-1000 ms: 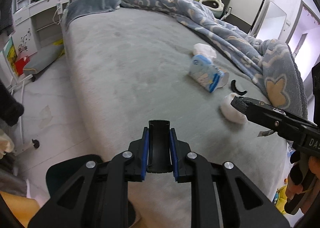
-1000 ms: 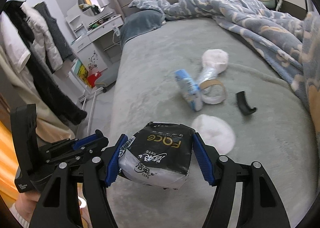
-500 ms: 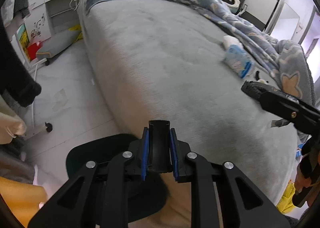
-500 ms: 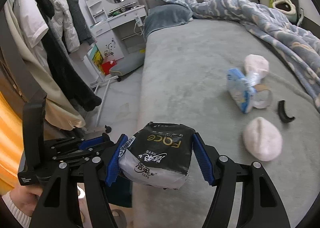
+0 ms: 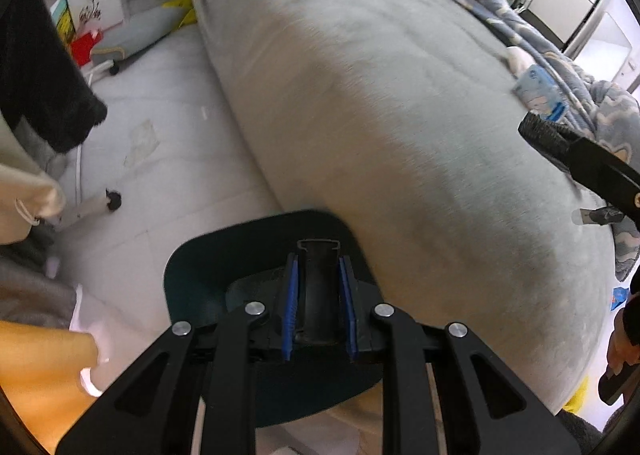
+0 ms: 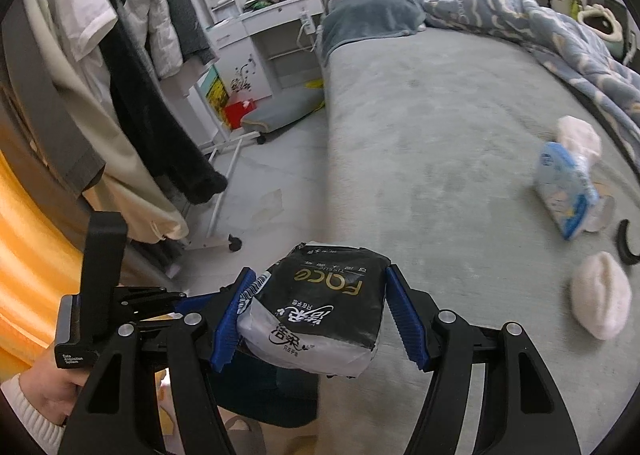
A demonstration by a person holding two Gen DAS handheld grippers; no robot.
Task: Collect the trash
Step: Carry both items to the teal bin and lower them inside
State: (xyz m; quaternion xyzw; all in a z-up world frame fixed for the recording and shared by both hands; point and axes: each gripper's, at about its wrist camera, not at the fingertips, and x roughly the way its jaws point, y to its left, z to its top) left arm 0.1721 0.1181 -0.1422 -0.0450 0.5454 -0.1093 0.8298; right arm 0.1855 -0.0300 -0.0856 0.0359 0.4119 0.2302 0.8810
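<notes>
Right gripper: its blue pads are pinched on either side of a black-and-white tissue pack, which is held clear of the bed. The pack's printed face is toward the camera, lettering upside down. The far tip of this gripper also shows at the right edge of the left wrist view.

Left gripper: its blue pads are pressed against a narrow black curved piece that stands upright between them. The gripper points steeply down over a dark green bin, which stands on the floor right against the edge of the bed. The bin's interior is too dark to read.

Remaining items on the grey bed cover, right wrist view: a blue-and-white packet lying on its side, touching a clear plastic wrapper; a white wad just beyond it; a second white wad nearer the gripper; a black curved strip between the packet and the nearer wad. A crumpled blue blanket lies along the far side of the bed.

Floor beside the bed: a clothes rack with hung garments, a white dressing table behind it.
</notes>
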